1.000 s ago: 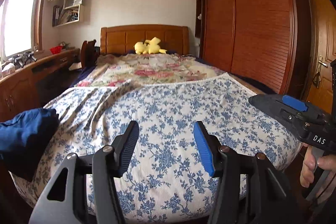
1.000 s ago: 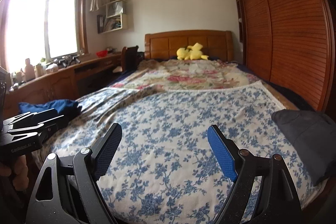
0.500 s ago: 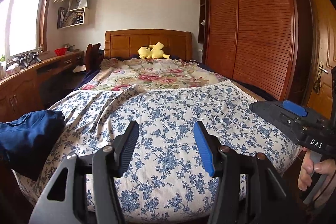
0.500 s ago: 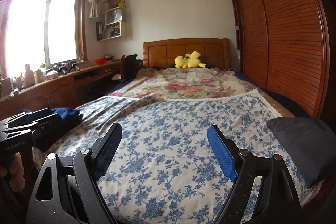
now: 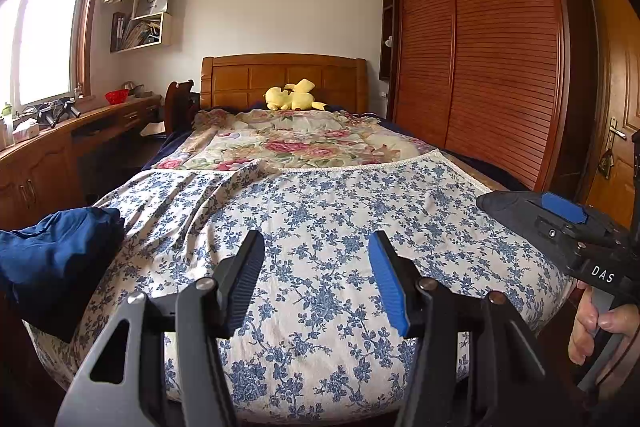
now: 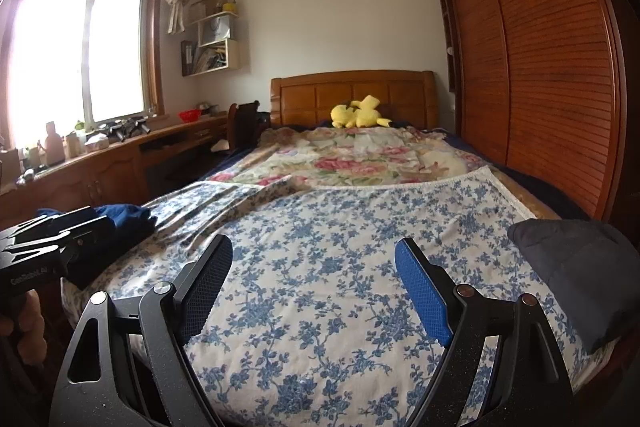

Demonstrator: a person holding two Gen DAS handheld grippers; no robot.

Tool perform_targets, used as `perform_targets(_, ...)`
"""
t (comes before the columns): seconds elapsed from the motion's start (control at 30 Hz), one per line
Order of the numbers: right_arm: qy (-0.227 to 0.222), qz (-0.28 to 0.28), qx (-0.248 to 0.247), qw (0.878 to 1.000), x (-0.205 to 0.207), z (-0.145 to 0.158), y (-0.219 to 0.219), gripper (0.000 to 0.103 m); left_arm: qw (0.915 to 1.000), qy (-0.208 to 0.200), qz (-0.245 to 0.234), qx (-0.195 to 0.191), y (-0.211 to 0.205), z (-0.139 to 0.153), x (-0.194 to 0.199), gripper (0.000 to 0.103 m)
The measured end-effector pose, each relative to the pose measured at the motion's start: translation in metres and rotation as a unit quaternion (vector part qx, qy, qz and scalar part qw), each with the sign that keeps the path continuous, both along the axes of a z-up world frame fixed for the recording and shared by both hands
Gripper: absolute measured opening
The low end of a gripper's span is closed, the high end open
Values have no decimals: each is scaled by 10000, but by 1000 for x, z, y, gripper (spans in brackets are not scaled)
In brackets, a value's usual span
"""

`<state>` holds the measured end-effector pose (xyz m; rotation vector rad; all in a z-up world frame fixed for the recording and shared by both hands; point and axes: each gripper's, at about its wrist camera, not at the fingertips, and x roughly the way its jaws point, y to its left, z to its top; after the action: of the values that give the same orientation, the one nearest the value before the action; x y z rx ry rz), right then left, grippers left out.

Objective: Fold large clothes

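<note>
A crumpled dark blue garment (image 5: pixel 56 259) lies on the left near corner of the bed, also in the right wrist view (image 6: pixel 120 223). A dark grey garment (image 6: pixel 576 267) lies on the right near corner. My left gripper (image 5: pixel 316 247) is open and empty above the foot of the bed, right of the blue garment. My right gripper (image 6: pixel 314 251) is open and empty, left of the grey garment. Each gripper shows at the edge of the other's view, the right one (image 5: pixel 560 227) and the left one (image 6: pixel 52 247).
A blue-flowered sheet (image 5: pixel 340 211) covers the near half of the bed, a rose-patterned quilt (image 5: pixel 296 147) the far half. A yellow plush toy (image 5: pixel 292 99) sits at the headboard. A wooden desk (image 5: pixel 60 143) runs along the left, a wardrobe (image 5: pixel 480 59) along the right.
Both grippers have tilted upward a little, so the bed sits lower in both views. Neither gripper's fingers have moved; both stay open and empty.
</note>
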<state>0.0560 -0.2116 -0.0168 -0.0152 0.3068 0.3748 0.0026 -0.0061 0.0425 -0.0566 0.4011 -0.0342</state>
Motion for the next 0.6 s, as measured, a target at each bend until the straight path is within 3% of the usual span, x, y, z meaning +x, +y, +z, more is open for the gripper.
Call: perform_targets(0.6,17,-39,-6,10000,-1,0,-1,85,10000,15,-17,25,-3,-1,2,54)
